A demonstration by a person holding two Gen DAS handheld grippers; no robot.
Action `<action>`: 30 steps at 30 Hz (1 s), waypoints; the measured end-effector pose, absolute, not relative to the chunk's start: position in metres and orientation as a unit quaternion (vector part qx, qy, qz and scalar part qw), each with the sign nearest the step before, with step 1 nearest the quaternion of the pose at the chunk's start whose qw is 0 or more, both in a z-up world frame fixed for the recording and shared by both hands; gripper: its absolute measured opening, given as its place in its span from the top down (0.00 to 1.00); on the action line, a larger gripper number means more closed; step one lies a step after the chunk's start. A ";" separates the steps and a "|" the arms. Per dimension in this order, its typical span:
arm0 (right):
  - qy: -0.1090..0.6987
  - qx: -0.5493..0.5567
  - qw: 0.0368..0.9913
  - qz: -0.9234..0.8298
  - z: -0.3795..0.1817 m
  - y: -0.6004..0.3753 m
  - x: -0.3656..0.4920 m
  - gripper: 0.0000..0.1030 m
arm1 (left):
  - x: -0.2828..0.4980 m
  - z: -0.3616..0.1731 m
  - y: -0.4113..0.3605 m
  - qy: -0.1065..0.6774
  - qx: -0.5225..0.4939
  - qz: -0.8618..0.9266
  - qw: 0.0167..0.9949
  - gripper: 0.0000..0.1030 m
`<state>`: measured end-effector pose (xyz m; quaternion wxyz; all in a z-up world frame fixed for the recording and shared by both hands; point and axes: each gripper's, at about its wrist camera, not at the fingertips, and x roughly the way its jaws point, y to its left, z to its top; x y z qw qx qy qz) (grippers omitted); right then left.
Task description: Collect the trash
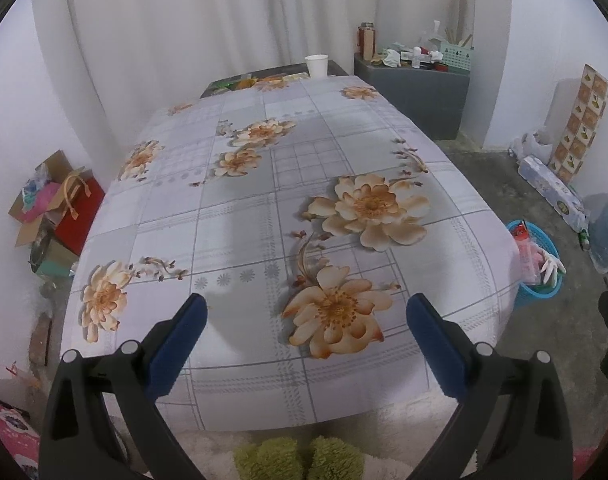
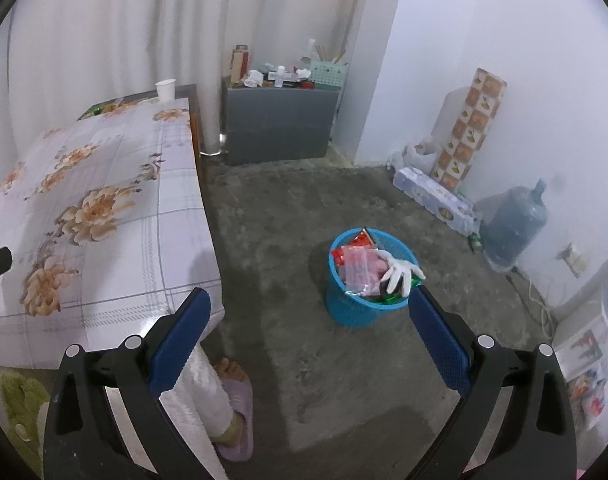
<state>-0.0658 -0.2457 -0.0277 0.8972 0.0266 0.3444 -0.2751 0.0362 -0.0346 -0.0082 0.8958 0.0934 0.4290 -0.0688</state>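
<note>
blue basket (image 2: 368, 280) on the floor right of the worktop (image 1: 304, 208) already holds wrappers and a white glove (image 2: 400, 270). left gripper (image 1: 306, 312) and right gripper (image 2: 310, 308) both have fingers spread wide, empty. collecting looks nearly finished; next, check the far paper cup (image 1: 316, 65).

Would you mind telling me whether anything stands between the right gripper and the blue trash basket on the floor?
Nothing visible does. The right gripper is open and empty, and only bare concrete floor lies between it and the blue trash basket. The table with the floral cloth is off to its left, clear of that path.
</note>
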 end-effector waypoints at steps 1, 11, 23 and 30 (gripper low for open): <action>0.344 0.026 0.897 -0.275 -0.028 -0.246 -0.066 0.08 | 0.036 -0.007 -0.035 0.428 0.096 -0.069 0.896 0.05; 0.344 0.026 0.898 -0.275 -0.028 -0.248 -0.068 0.08 | 0.026 -0.002 -0.045 0.415 0.116 -0.089 0.898 0.05; 0.346 0.023 0.901 -0.262 -0.027 -0.245 -0.067 0.08 | 0.022 -0.001 -0.048 0.415 0.118 -0.094 0.897 0.05; 0.346 0.022 0.901 -0.261 -0.027 -0.241 -0.065 0.08 | 0.021 -0.001 -0.050 0.414 0.118 -0.097 0.897 0.05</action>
